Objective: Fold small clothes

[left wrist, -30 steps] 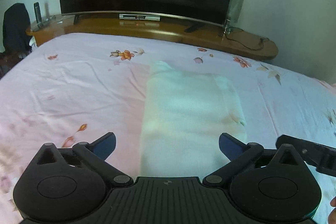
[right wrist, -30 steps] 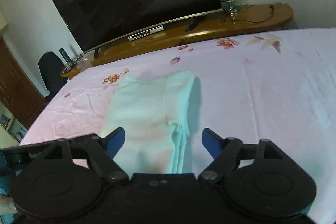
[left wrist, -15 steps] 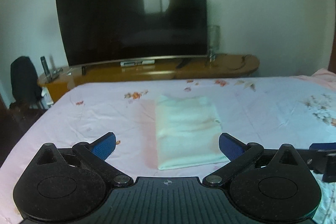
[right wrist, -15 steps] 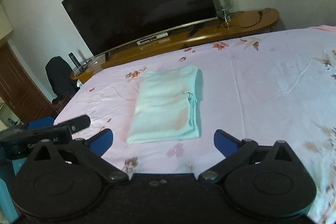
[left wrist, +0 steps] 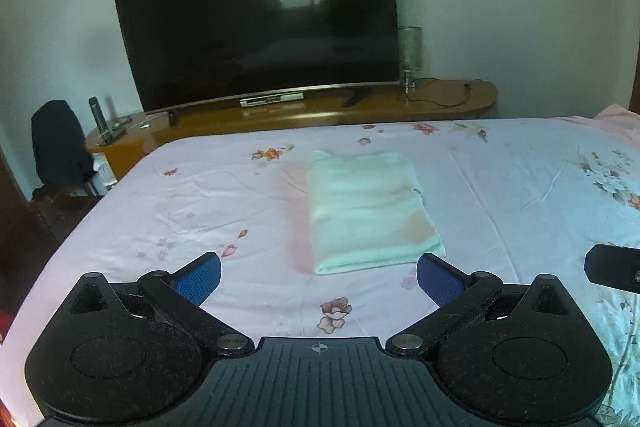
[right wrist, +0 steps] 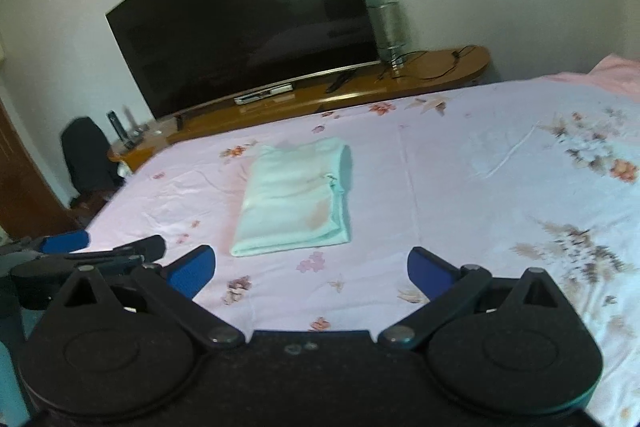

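Note:
A pale mint garment [left wrist: 368,211] lies folded into a neat rectangle on the pink flowered bedsheet [left wrist: 192,203]; the right wrist view shows the same folded garment [right wrist: 296,199] with its layered edge on the right. My left gripper [left wrist: 319,277] hangs open above the sheet, short of the garment's near edge, with nothing between its blue pads. My right gripper [right wrist: 311,269] is also open and empty, back from the garment. The tip of the left gripper [right wrist: 96,255] shows at the left of the right wrist view.
A large curved television [left wrist: 260,15] stands on a long wooden shelf [left wrist: 440,99] past the bed's far edge. A glass vase [left wrist: 410,55] and cables sit on the shelf at right. A dark chair [left wrist: 56,143] stands at the left.
Both grippers have pulled back and risen from right over the garment, so it now lies further away and whole in view. The right jaws have spread wider.

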### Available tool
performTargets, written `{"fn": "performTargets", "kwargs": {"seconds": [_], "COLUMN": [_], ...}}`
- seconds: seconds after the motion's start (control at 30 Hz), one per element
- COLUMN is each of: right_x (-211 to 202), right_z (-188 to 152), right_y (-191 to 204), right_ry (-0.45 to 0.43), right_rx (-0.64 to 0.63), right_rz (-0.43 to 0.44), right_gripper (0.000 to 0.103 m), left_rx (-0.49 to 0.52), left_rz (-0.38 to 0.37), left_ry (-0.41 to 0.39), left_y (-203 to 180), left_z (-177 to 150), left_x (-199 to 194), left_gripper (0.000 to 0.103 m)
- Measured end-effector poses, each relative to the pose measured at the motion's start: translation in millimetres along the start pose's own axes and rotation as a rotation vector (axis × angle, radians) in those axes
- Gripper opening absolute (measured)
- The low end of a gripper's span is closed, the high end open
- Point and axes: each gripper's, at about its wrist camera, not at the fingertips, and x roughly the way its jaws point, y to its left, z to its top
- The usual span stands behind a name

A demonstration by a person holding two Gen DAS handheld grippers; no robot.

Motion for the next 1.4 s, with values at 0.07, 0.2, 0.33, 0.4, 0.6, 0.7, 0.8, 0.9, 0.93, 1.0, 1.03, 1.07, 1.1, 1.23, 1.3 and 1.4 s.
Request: {"fn": "performTargets", "kwargs": {"seconds": [0.07, 0.2, 0.33, 0.4, 0.6, 0.7, 0.8, 0.9, 0.93, 1.0, 1.03, 1.07, 1.1, 1.23, 1.3, 1.4], "right_x": [-1, -2, 0, 2, 4, 6, 9, 11, 12, 15, 16, 17, 18, 20, 21, 23], "right_z": [-2, -4, -4, -4, -4, -3, -2, -1, 0, 0, 0, 0, 0, 0, 1, 2], "right_y": [5, 9, 11, 11, 13, 13, 14, 14, 15, 16, 17, 17, 18, 19, 21, 23], "right_ry": [-0.006, -0.007, -0.011, -0.014, -0.025, -0.021, -0.023, -0.022, -0.019, -0.015, -0.012, -0.008, -0.005, 0.005, 0.008, 0.009], "right_rx": [-0.021, -0.025, -0.026, -0.029, -0.048, -0.050, -0.053, -0.056, -0.058, -0.063, -0.067, -0.069, -0.070, -0.075, -0.078, -0.081], "right_rz": [-0.016, -0.042, -0.071, -0.077, -0.120, -0.125, -0.136, -0.143, -0.141, -0.139, -0.141, -0.141, -0.139, -0.131, -0.129, -0.126], "right_gripper": [0.102, 0.102, 0.102, 0.102, 0.102, 0.102, 0.102, 0.103, 0.102, 0.102, 0.102, 0.102, 0.102, 0.103, 0.102, 0.102], "left_rx": [0.009, 0.008, 0.002, -0.015, -0.036, -0.052, -0.070, -0.080, -0.082, -0.083, -0.085, -0.088, -0.093, -0.101, -0.100, -0.106], "left_rz": [-0.017, -0.033, -0.048, -0.057, -0.050, -0.048, -0.043, -0.043, -0.041, -0.035, -0.032, -0.033, -0.033, -0.025, -0.020, -0.020], "left_ry": [0.018, 0.041, 0.063, 0.075, 0.096, 0.110, 0.121, 0.130, 0.131, 0.131, 0.133, 0.137, 0.141, 0.143, 0.142, 0.143], "left_y": [-1, -4, -3, -1, 3, 6, 11, 14, 15, 17, 17, 18, 19, 24, 25, 27], "left_z": [-1, -2, -2, -2, -4, -5, -5, -6, -6, -6, -7, -7, -7, -7, -6, -5], "left_x": [0, 3, 4, 6, 9, 11, 12, 13, 13, 13, 14, 15, 16, 18, 20, 21], "left_gripper": [0.103, 0.103, 0.103, 0.103, 0.103, 0.103, 0.103, 0.103, 0.103, 0.103, 0.103, 0.103, 0.103, 0.103, 0.103, 0.103]}}
